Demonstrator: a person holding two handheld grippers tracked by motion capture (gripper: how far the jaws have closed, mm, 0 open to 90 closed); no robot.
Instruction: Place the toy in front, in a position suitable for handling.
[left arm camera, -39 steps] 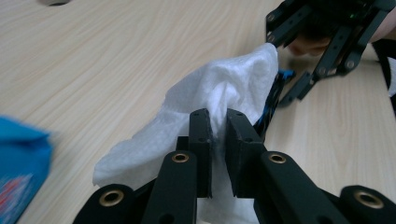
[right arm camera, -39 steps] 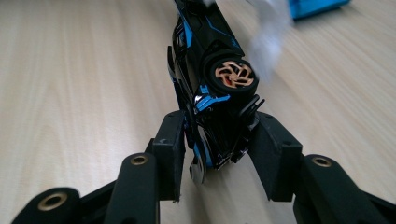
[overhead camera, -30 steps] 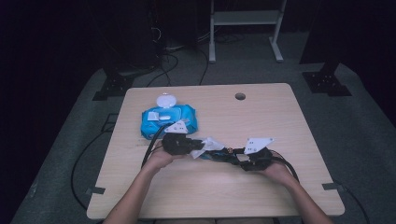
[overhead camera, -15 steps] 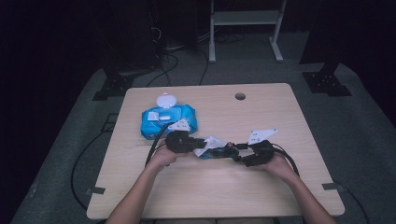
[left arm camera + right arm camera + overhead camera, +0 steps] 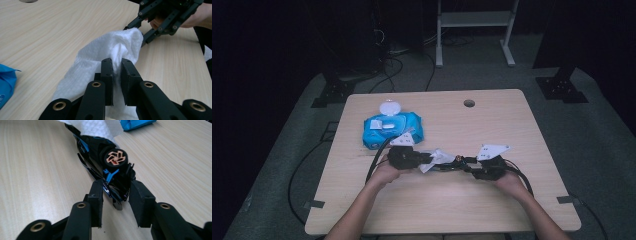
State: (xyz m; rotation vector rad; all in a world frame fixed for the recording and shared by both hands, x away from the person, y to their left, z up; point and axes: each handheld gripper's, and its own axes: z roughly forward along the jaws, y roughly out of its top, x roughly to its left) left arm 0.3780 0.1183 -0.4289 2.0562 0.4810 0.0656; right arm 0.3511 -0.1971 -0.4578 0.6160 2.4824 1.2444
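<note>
Both grippers, the left gripper (image 5: 424,161) and the right gripper (image 5: 468,165), are black, with flat square-edged jaws on linked bars joined by brass-ringed pivots. Each carries a grey three-cornered plate (image 5: 493,150) on top and trails a black cable (image 5: 377,157). The forearms (image 5: 357,215) are bare, no sleeves.

dark lab; lone wooden table (image 5: 512,130); floor cables (image 5: 394,55)
</note>
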